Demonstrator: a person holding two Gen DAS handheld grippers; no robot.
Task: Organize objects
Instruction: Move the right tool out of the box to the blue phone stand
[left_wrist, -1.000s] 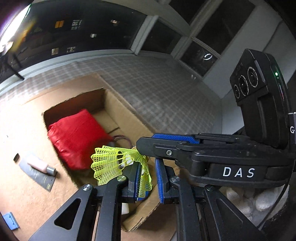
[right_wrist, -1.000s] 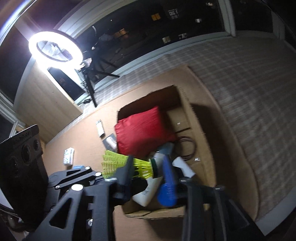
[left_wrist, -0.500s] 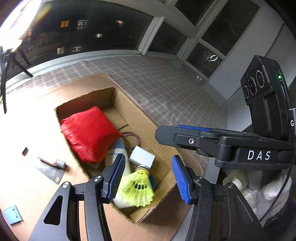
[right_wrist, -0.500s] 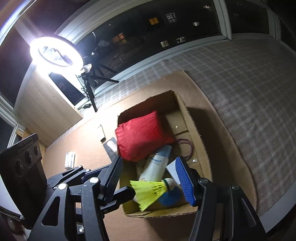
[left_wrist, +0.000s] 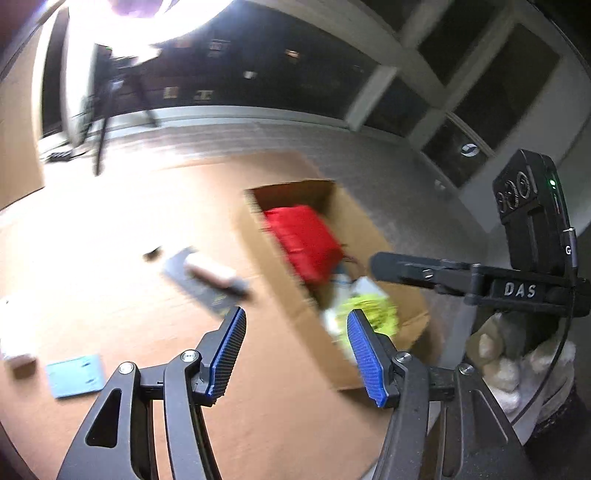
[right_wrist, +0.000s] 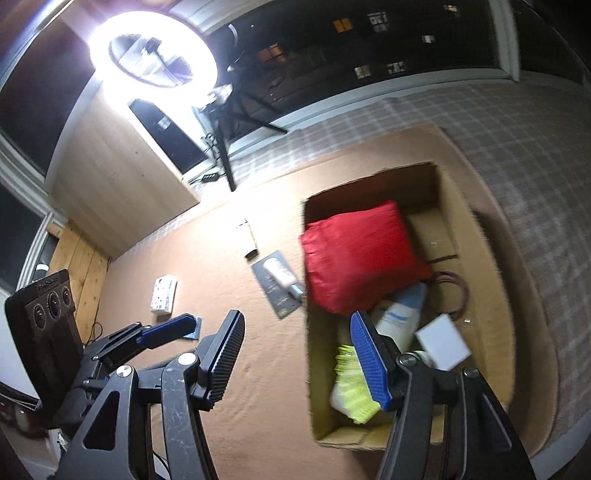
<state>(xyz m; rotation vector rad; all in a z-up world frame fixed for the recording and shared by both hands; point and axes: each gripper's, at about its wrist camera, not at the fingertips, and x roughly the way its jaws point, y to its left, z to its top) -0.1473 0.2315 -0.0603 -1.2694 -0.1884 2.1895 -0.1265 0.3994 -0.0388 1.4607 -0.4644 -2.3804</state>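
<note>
A yellow shuttlecock (left_wrist: 373, 306) (right_wrist: 351, 395) lies loose in the near end of the open cardboard box (left_wrist: 291, 299) (right_wrist: 347, 439). With it in the box are a red cushion (left_wrist: 303, 236) (right_wrist: 358, 258), a white bottle (right_wrist: 399, 317), a small white box (right_wrist: 443, 341) and a coiled cable (right_wrist: 454, 291). My left gripper (left_wrist: 295, 317) hovers over the brown mat left of the box, its jaws opening with nothing between them. My right gripper (right_wrist: 297, 319) is open and empty at the box's left wall.
On the mat left of the box lie a white tube (left_wrist: 210, 271) (right_wrist: 282, 275) on a dark card (right_wrist: 277, 299), a blue card (left_wrist: 75, 374), a dotted white box (right_wrist: 162, 295) and a white stick (right_wrist: 247, 236). A ring light (right_wrist: 155, 51) stands behind.
Both grippers had the shuttlecock between them, then opened and it dropped into the box. Both have since swung left, the left one further, so the box now sits to the right.
</note>
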